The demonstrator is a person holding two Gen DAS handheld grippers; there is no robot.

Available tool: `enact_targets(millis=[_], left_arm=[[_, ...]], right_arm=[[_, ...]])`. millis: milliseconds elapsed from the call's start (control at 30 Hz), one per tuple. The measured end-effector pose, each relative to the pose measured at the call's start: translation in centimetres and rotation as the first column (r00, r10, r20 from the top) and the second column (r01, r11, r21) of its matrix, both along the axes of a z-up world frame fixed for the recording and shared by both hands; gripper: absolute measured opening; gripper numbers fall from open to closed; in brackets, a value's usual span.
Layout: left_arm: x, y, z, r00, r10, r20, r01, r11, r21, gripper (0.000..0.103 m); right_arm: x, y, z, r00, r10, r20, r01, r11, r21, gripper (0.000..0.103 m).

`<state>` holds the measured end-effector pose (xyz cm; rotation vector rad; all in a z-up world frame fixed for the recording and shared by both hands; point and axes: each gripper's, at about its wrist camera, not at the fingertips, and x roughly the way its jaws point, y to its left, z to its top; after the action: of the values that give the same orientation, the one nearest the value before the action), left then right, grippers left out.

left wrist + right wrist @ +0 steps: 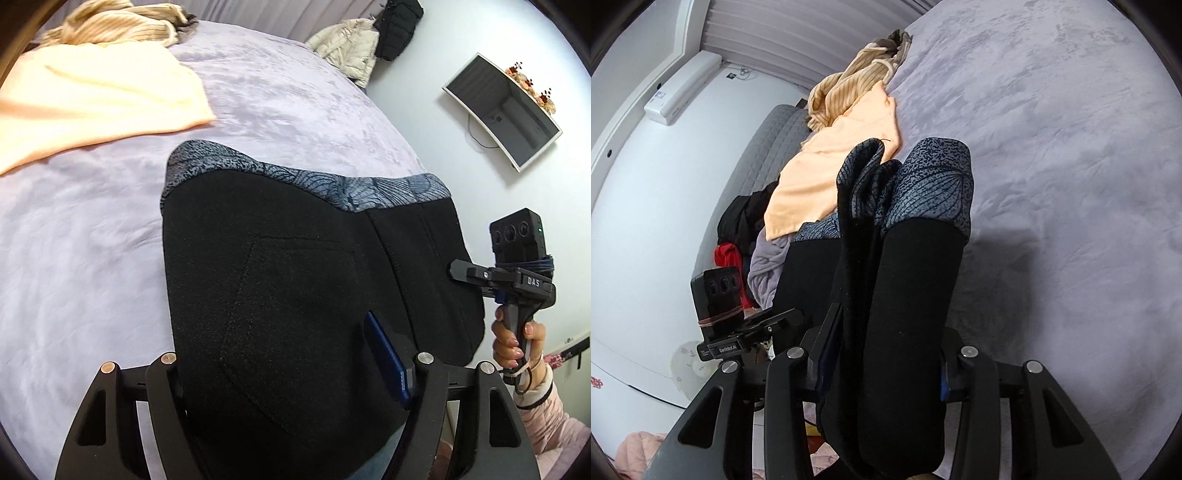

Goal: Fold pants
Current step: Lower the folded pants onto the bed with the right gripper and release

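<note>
The pants (277, 258) are black with a blue-grey leaf-patterned inside showing along the far edge. They hang lifted over the lilac bed (92, 240). My left gripper (288, 350) is shut on a thick fold of them; one blue pad (388, 362) shows against the cloth and the other finger is hidden. My right gripper (458, 267), held by a hand at the right, pinches the pants' right edge. In the right wrist view the pants (916, 277) fill the space between the right gripper (886, 350) jaws, bunched in folds. The left gripper (783, 321) sits at their left edge.
A peach cloth (92, 99) and a tan ribbed garment (118, 26) lie on the bed's far left. Jackets (351, 48) hang on the wall beyond the bed. Black and red clothes (738, 221) are piled at the bedside. Bare lilac cover (1071, 184) stretches to the right.
</note>
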<state>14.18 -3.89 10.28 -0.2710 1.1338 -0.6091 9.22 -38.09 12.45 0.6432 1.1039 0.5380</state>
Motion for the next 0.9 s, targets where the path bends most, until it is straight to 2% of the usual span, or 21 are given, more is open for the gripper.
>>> enact_targets(millis=[67,133,200,233,300,400,433,467,500,533,633,733,800,867,900], left_arm=[[-0.5,1.9,-1.0,0.998,0.057,-0.004,-0.057,0.997,0.053,0.076],[-0.9,3.5,-2.6,0.993,0.115,-0.025,-0.111,0.986,0.125,0.076],[-1.5,4.5,-3.9,0.987,0.159,-0.021,-0.152,0.970,0.192,0.076],[-1.9,5.0,-3.8,0.987,0.162,-0.001,-0.159,0.967,0.199,0.076],[-2.6,5.6,-2.7,0.984,0.168,0.058,-0.178,0.955,0.238,0.076],[-2.9,6.0,-0.4,0.963,0.188,0.192,-0.242,0.918,0.313,0.076],[-2.8,6.1,0.1,0.957,0.195,0.216,-0.257,0.914,0.313,0.079],[-2.5,6.1,0.6,0.951,0.205,0.231,-0.270,0.915,0.301,0.089],[-2.1,7.6,0.6,0.947,0.215,0.239,-0.279,0.918,0.281,0.091],[-1.5,7.4,0.7,0.943,0.226,0.244,-0.290,0.918,0.270,0.092],[0.0,4.9,0.2,0.944,0.244,0.223,-0.302,0.909,0.287,0.092],[-0.7,3.7,-2.4,0.958,0.217,0.186,-0.271,0.897,0.348,0.092],[-1.3,3.0,-4.0,0.962,0.211,0.172,-0.260,0.899,0.353,0.092],[-1.8,3.1,-4.8,0.956,0.246,0.163,-0.287,0.901,0.326,0.103],[-1.8,3.4,-5.1,0.954,0.264,0.140,-0.295,0.906,0.303,0.103]], right_arm=[[-0.3,2.1,-0.9,1.000,0.023,-0.007,-0.024,0.999,-0.033,0.047],[-0.4,4.2,-2.9,0.998,0.034,-0.060,-0.039,0.995,-0.089,0.051],[-0.5,5.7,-4.7,0.992,-0.001,-0.122,-0.029,0.969,-0.244,0.070],[-0.7,6.0,-5.1,0.993,-0.017,-0.120,-0.019,0.957,-0.290,0.072],[-1.1,5.7,-4.8,0.994,-0.037,-0.104,0.005,0.956,-0.293,0.072],[-1.8,4.4,-3.1,0.994,-0.088,-0.069,0.057,0.931,-0.360,0.072],[-2.2,3.9,-2.5,0.993,-0.106,-0.048,0.079,0.918,-0.388,0.071],[-2.6,3.4,-1.8,0.991,-0.130,-0.022,0.111,0.909,-0.402,0.061],[-2.9,3.0,-1.2,0.989,-0.150,0.002,0.138,0.910,-0.390,0.042],[-3.1,2.8,-0.6,0.987,-0.160,0.017,0.156,0.917,-0.367,0.036],[-2.8,4.3,0.5,0.988,-0.141,0.056,0.151,0.932,-0.330,0.034],[-2.3,6.9,0.2,0.995,-0.084,0.052,0.097,0.927,-0.363,0.034],[-2.1,9.1,-0.6,0.998,-0.045,0.045,0.060,0.885,-0.461,0.034],[-1.6,10.6,-1.6,0.998,0.005,0.064,0.033,0.821,-0.570,0.033],[-1.2,11.1,-2.3,0.997,0.023,0.078,0.030,0.790,-0.613,0.033]])
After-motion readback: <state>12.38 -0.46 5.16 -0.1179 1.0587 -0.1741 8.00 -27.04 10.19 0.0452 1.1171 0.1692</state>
